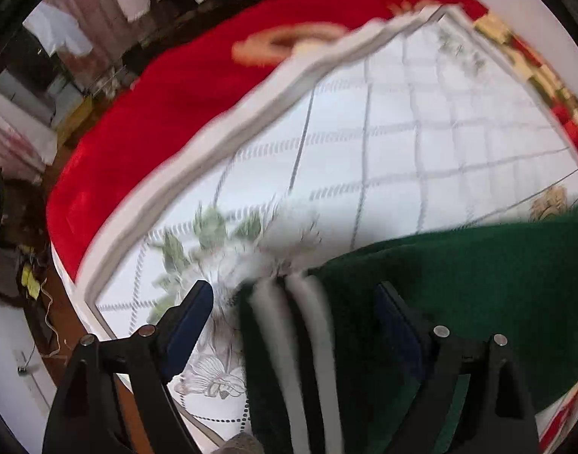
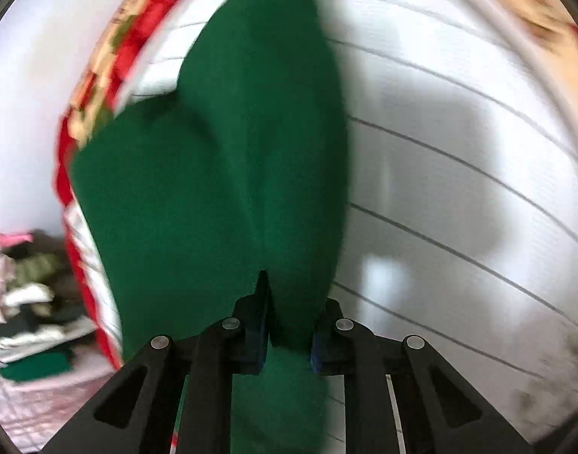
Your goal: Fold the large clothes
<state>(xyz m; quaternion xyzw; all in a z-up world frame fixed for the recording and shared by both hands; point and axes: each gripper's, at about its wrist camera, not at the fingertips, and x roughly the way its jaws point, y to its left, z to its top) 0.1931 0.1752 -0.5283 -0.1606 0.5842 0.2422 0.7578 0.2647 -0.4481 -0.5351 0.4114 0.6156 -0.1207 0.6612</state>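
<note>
A dark green garment (image 1: 459,283) with white stripes (image 1: 311,340) lies on a white quilted bed cover (image 1: 402,132). In the left wrist view my left gripper (image 1: 292,302) hangs over the striped edge with its jaws wide apart. The cloth runs between and under the fingers, and the pads do not press it. In the right wrist view the green garment (image 2: 232,151) stretches away up the frame, blurred. My right gripper (image 2: 292,314) has its jaws close together with a fold of the green cloth pinched between them.
A red blanket (image 1: 168,113) covers the bed's far side beyond the cover's grey hem. A red patterned border (image 2: 100,87) runs along the bed edge. A pile of other clothes (image 2: 28,295) lies lower left, beside the bed. Grey-lined white cover (image 2: 459,151) spreads to the right.
</note>
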